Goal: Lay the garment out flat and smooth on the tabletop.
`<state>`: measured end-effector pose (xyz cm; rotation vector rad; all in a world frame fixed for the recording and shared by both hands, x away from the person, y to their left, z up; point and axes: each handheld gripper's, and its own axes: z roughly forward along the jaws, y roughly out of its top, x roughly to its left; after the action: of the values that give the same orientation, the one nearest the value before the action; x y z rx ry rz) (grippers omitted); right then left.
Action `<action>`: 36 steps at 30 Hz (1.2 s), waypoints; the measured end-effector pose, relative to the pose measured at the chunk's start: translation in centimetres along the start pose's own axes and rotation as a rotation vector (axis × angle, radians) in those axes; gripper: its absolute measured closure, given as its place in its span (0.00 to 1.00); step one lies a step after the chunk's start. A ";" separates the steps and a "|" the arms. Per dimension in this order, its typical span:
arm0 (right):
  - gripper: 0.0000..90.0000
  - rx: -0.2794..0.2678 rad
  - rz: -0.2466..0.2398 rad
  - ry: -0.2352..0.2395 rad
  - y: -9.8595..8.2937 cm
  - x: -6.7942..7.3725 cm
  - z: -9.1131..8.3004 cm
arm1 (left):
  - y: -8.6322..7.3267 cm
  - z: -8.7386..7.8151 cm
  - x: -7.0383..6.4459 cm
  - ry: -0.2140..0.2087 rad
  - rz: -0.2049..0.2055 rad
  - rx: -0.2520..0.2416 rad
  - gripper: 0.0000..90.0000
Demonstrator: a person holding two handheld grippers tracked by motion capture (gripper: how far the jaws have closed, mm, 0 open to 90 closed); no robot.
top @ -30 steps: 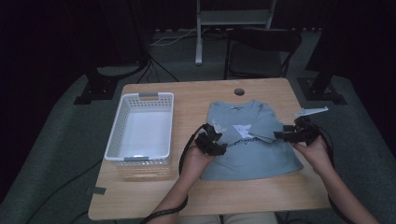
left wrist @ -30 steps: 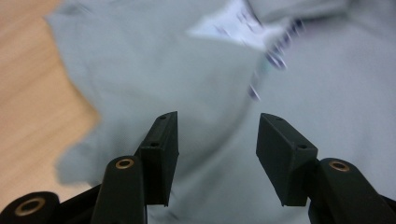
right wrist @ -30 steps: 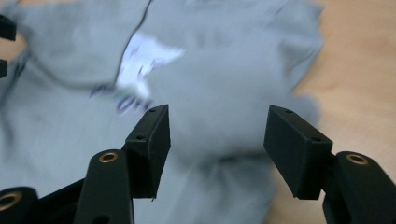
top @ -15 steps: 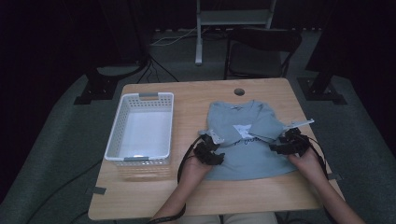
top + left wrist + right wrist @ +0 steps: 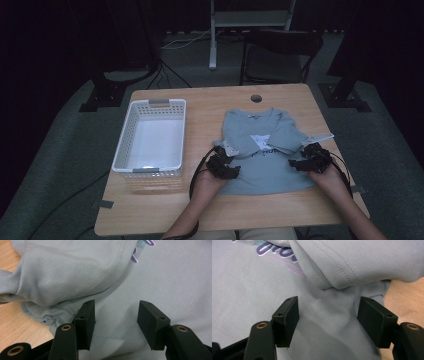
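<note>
A light grey-blue T-shirt [image 5: 267, 150] lies flat on the wooden table [image 5: 200, 210], both sleeves folded in over its printed chest. My left gripper [image 5: 223, 166] hovers over the shirt's left side just below the folded sleeve [image 5: 70, 277], jaws open with only flat cloth between them [image 5: 115, 320]. My right gripper [image 5: 307, 159] is over the shirt's right side under the other folded sleeve [image 5: 362, 262], also open [image 5: 328, 320] and holding nothing. Purple lettering [image 5: 274, 250] shows beside that sleeve.
A white slotted basket [image 5: 152, 137] stands empty on the table's left half. A round cable hole [image 5: 256, 98] is near the far edge. A dark chair [image 5: 280, 55] and stand legs are beyond the table. Bare wood [image 5: 160, 215] runs along the near edge.
Both grippers have come down and toward me along the shirt's sides, from the sleeve area to the lower body, and the sleeves now lie folded inward.
</note>
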<state>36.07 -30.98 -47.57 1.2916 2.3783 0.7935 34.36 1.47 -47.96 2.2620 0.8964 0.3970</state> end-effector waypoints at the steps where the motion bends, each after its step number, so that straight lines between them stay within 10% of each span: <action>1: 0.36 -0.002 0.002 0.000 -0.2 0.1 -0.1 | 0.0 0.0 -0.1 -0.002 0.000 0.001 0.55; 36: 0.34 0.002 -0.067 0.045 -6.1 2.8 -4.5 | -3.8 -3.4 -6.9 -0.044 0.046 -0.025 0.55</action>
<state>28.22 -32.72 -47.73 1.2004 2.4443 0.8090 25.89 0.36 -48.34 2.2627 0.8141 0.3751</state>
